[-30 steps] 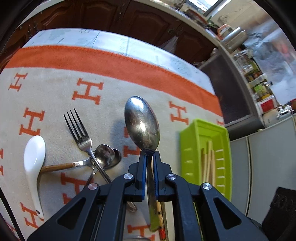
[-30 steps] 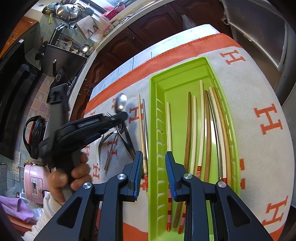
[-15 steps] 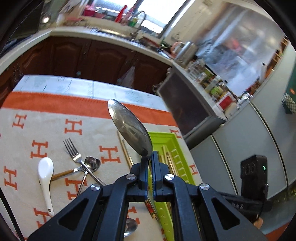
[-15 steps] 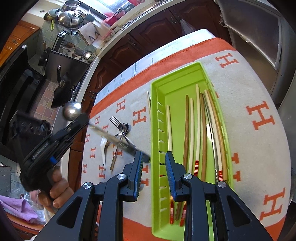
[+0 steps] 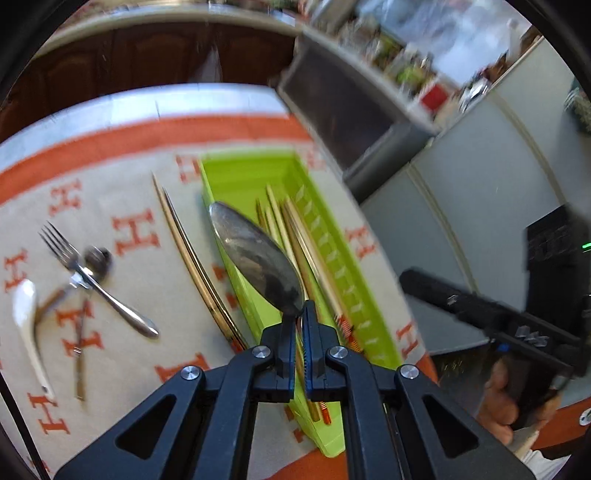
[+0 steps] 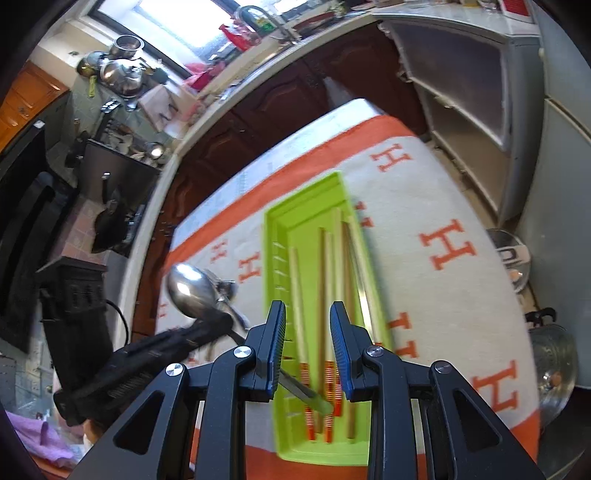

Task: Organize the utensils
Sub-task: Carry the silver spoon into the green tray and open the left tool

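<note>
Left wrist view: left tongs (image 5: 300, 325) clenched on steel spoon (image 5: 256, 260), bowl toward 11 o'clock, above green tray (image 5: 236, 177); tray's long axis runs 11-to-5. Right tongs (image 6: 307, 345) part-open, empty, over the tray's near end.

You face dark brown wooden cabinet doors (image 6: 280, 96) under a pale curved countertop (image 6: 236, 92). Daylight pours through a bright window (image 6: 155, 26) above stacked steel pots (image 6: 122, 74). Beside you stands a grey open shelf unit (image 6: 472, 92).

Both wrist cameras look steeply down from close above, sharing the green tray (image 5: 236, 177) (image 6: 271, 236).
</note>
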Tool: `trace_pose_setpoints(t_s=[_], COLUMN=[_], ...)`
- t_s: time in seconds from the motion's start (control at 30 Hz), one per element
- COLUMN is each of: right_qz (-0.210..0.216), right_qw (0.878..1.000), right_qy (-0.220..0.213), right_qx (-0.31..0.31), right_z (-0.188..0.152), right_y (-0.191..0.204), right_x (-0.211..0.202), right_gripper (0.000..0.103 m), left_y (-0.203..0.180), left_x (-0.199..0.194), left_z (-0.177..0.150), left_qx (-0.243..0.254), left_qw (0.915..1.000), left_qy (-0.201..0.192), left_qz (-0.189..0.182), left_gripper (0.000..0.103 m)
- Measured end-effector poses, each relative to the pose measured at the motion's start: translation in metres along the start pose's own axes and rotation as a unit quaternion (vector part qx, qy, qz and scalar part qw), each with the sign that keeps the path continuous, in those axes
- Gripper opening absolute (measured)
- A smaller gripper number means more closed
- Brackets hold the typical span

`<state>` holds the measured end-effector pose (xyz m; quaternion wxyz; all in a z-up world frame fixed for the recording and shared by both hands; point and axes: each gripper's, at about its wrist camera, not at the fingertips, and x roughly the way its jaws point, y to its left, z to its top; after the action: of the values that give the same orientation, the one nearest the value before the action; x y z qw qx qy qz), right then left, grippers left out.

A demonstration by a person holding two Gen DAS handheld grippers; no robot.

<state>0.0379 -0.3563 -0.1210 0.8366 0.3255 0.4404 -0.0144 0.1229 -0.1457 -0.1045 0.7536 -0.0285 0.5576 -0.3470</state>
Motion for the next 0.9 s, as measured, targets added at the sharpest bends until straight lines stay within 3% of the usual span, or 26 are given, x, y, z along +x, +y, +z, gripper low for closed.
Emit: trace_pose_setpoints(t_s=[0.13,0.3,0.37,0.4,0.53,0.57,0.67,0.9], right_qz=[-0.021,-0.028,-0.024,-0.023,-0.006,-0.002,0.0,-0.002], right_qw=[1.0,0.999,0.999,1.0,0.999,0.998,0.996,0.99], right_qy=[0.008,0.012,0.017,0.02,0.043,0.051,0.066,0.101], right_qx=[0.015,0.016,0.011,0.007,-0.019,-0.029,-0.062,-0.103], right_z=[-0.006,-0.007,-0.006,-0.005,-0.002,-0.002,-0.002,0.007], right_y=[-0.017,-0.023,-0.019,-0.015,0.009,0.018,0.044,0.096], right_x=[0.004,0.013,0.02,0.024,0.042,0.048,0.061,0.09], right_gripper=[0.026,0.026,0.026,0.026,0.026,0.026,0.026,0.026], left_y=[-0.005,-0.001,0.008,0.013,0.037,0.042,0.06,0.103], left_x=[0.025,0.02,0.01,0.003,-0.033,-0.042,-0.074,-0.121], left_z=[0.0,0.002,0.002,0.002,0.001,0.0,-0.004,-0.013], left_qx=[-0.001,-0.018,-0.028,-0.034,-0.058,-0.063,-0.069,-0.093], left_qw=[0.9997,0.9997,0.9995,0.9992,0.9949,0.9933,0.9869,0.9751], left_qy=[0.022,0.014,0.006,-0.001,-0.028,-0.036,-0.057,-0.076], left_qz=[-0.004,0.007,0.014,0.022,0.078,0.09,0.134,0.186], left_gripper=[0.001,0.014,0.023,0.025,0.053,0.055,0.057,0.061])
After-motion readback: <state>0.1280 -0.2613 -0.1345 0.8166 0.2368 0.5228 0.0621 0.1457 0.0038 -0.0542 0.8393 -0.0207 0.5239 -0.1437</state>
